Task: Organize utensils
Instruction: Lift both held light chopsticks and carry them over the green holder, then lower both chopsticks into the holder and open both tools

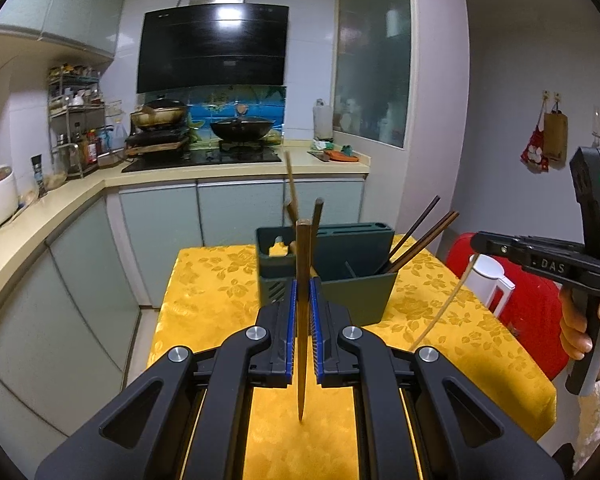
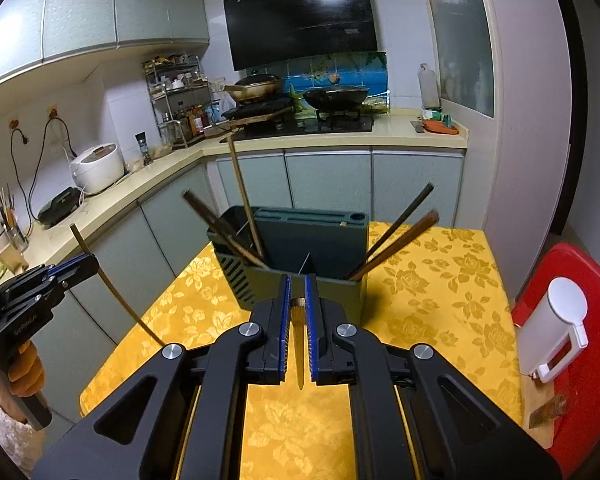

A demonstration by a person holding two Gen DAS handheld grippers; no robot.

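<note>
A dark green utensil holder (image 1: 352, 276) (image 2: 300, 256) stands on the yellow-clothed table (image 1: 212, 280) (image 2: 440, 280). Several chopsticks lean in its left (image 2: 236, 236) and right (image 2: 400, 236) compartments. My left gripper (image 1: 303, 292) is shut on a brown chopstick (image 1: 302, 320), held upright just in front of the holder; it also shows in the right wrist view (image 2: 112, 292). My right gripper (image 2: 297, 308) is shut on a light chopstick (image 2: 298, 344), close in front of the holder; that chopstick also shows in the left wrist view (image 1: 444, 304).
A red stool (image 2: 580, 320) with a white container (image 2: 556, 332) stands right of the table. Kitchen counter (image 1: 60, 208) with stove, woks (image 1: 242, 128), spice rack and rice cooker (image 2: 98, 168) runs along the back and left.
</note>
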